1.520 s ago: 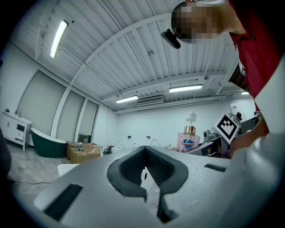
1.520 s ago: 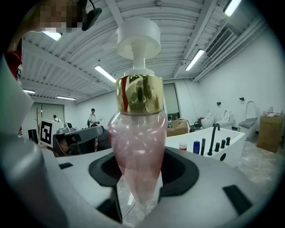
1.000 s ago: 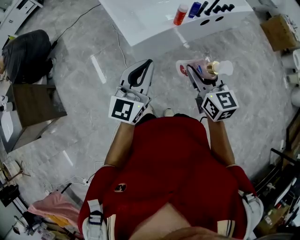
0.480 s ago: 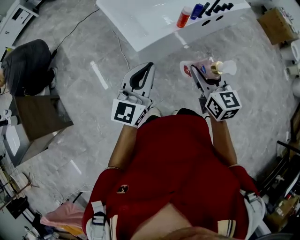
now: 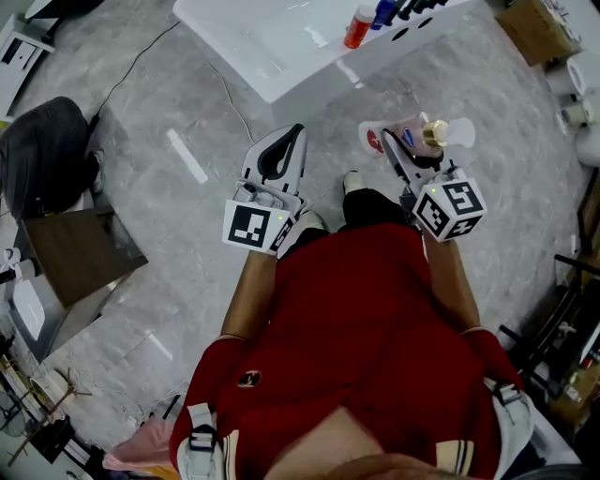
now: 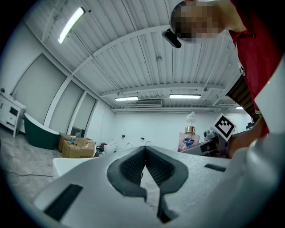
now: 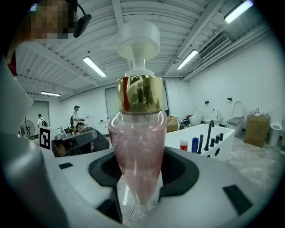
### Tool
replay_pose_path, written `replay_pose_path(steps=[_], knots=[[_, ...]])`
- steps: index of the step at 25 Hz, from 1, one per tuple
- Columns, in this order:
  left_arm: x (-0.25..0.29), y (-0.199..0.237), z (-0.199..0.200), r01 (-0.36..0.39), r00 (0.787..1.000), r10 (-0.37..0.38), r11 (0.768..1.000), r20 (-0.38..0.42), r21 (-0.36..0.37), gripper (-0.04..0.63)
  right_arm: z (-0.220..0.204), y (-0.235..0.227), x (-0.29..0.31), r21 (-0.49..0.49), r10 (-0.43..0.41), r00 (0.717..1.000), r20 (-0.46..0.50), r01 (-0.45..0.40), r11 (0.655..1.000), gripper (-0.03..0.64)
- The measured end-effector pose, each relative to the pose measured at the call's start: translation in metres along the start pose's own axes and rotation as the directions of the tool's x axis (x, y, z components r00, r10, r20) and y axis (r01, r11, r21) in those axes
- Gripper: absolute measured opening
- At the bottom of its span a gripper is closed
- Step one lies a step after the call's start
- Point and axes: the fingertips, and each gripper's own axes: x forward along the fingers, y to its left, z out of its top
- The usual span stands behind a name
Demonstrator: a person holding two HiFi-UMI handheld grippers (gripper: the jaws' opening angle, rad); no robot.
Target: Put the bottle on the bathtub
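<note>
We are keeping the right gripper [image 7: 138,187] clamped on the pink pump bottle [image 7: 136,133], held upright. The left gripper [image 6: 144,156] is riding empty, jaws pressed together. The bathtub [image 5: 272,56] is lying ahead, well apart, so carrying and placing are both remaining. Versus a second ago, a shoe [image 5: 352,180] is stepping forward; the grip is unchanged.

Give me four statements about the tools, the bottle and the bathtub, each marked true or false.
1. The right tool grips a pink pump bottle. True.
2. A red bottle stands on the bathtub edge. True.
3. The left tool holds a bottle too. False: its jaws are together with nothing between them.
4. The pink pump bottle stands on the bathtub. False: the right tool holds it over the floor, short of the bathtub.
</note>
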Motion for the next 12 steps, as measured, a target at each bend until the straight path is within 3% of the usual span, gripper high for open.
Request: replay_pose_path(steps=[12], knots=[[0.022,0.016,-0.004,-0.04,0.999,0.04,0.999,-0.001,0.005,0.006,0.004,-0.025,0.022,-0.007,0.011,1.0,0.0,-0.011,1.0,0.216]])
